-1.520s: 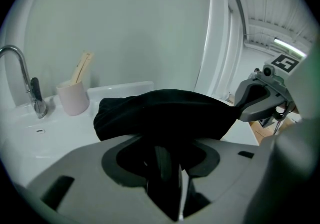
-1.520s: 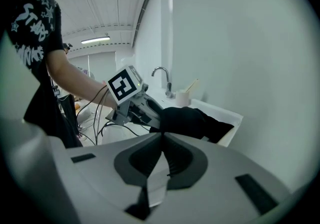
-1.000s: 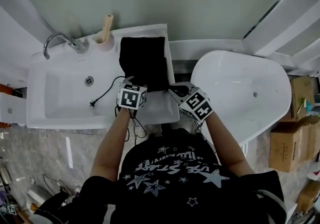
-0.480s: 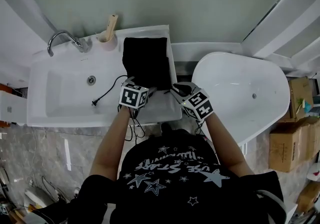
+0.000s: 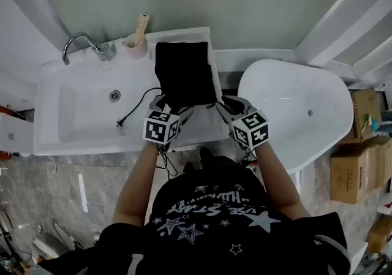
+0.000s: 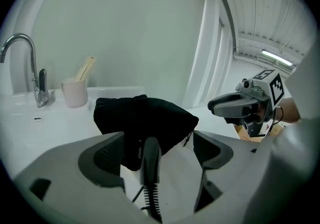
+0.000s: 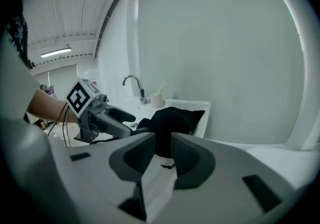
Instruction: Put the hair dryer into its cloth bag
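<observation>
White bathroom fittings fill the head view: a sink [image 5: 79,114] with a chrome faucet [image 5: 82,44] at upper left, a bathtub [image 5: 294,114] at right. On the sink's flat ledge, at frame centre, lies the bulging black cloth bag [image 5: 184,75], with the hair dryer's handle [image 6: 150,160] poking out of its near end (its cord [image 5: 131,108] trails left into the basin). The left claw [image 5: 171,106] has just been opening and is spread wide, the handle between its jaws but unpressed. The right claw [image 7: 162,155], also just opening, is spread and pinches nothing.

Sink [image 5: 73,114] w/ faucet [image 5: 82,44], cup [image 5: 136,47]; bathtub [image 5: 294,114], boxes [image 5: 349,169] right.
</observation>
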{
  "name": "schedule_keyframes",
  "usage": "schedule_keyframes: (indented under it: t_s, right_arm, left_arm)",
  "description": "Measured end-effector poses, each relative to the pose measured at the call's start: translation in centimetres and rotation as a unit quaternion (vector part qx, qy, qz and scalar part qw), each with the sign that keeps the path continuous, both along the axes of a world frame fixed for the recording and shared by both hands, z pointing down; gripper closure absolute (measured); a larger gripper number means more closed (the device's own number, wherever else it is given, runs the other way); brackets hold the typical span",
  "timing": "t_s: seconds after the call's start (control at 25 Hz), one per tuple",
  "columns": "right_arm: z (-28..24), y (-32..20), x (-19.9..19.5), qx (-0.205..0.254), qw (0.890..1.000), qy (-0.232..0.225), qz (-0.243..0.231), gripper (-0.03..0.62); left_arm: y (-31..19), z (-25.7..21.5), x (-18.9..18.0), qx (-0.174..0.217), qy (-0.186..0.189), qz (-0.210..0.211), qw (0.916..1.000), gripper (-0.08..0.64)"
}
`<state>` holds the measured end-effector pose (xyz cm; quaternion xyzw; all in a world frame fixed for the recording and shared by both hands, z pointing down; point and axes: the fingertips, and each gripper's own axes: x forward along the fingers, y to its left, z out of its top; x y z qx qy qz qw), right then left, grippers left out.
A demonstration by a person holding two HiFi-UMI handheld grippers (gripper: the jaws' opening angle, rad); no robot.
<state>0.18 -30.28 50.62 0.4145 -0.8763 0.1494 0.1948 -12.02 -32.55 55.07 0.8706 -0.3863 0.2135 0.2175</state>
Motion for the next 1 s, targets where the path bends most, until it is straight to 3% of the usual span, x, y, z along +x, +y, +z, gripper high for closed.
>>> schedule_keyframes:
  t_s: [0.2, 0.32, 0.48, 0.68, 1.0]
  right_arm:
    - [-0.7, 1.5, 0.4, 0.006, 0.999, -0.009, 0.035, 0.519]
    - [-1.0, 2.3, 0.6, 0.016, 0.998, -0.015, 0.054, 0.58]
    - [-1.1, 2.9, -0.1, 0.021, 0.998, -0.017, 0.052, 0.585]
    - [-0.8, 3.5, -1.5, 0.03, 0.999, 0.01, 0.02, 0.586]
    - [-1.8, 4.8, -1.0, 0.028, 0.999, -0.015, -0.015, 0.586]
  left_arm:
    - [1.2, -1.5, -0.8, 0.027, 0.035, -0.004, 0.999, 0.137]
    - [2.0, -2.1, -1.3, 0.032, 0.047, -0.006, 0.9984, 0.137]
    - [2.9, -2.9, -2.1, 0.045, 0.063, -0.017, 0.9969, 0.14]
    - [4.2, -3.2, -2.8, 0.043, 0.075, -0.037, 0.9956, 0.211]
    - [7.1, -4.2, -2.2, 0.051, 0.075, -0.07, 0.9934, 0.372]
